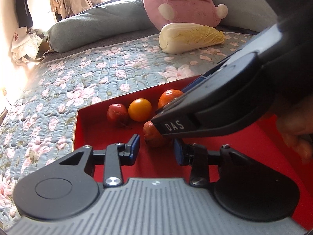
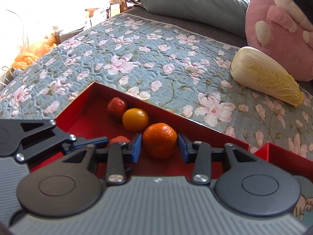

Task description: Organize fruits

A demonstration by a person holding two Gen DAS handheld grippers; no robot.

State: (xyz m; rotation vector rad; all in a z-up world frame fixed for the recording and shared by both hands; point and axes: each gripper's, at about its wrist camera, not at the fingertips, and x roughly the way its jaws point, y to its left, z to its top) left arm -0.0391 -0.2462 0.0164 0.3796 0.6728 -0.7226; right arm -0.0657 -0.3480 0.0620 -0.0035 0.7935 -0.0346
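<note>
Inside red box [image 2: 205, 131]: orange [image 2: 159, 140] sits between wide-open right gripper [image 2: 158, 145] fingers, not squeezed. Left gripper [image 1: 156, 149] open too, holds nothing, near reddish fruit [image 1: 153, 138].

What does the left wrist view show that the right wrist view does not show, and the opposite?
Only the left wrist view shows the person's hand behind the right gripper, and most of the reddish fruit before the open left gripper.

Only the right wrist view shows the whole tangerine between the fingers of the open right gripper, not touching them, and a second red box.

Both show the red box, the dark red fruit, the yellow-orange fruit, the cabbage, the pink plush toy and the floral quilt.
</note>
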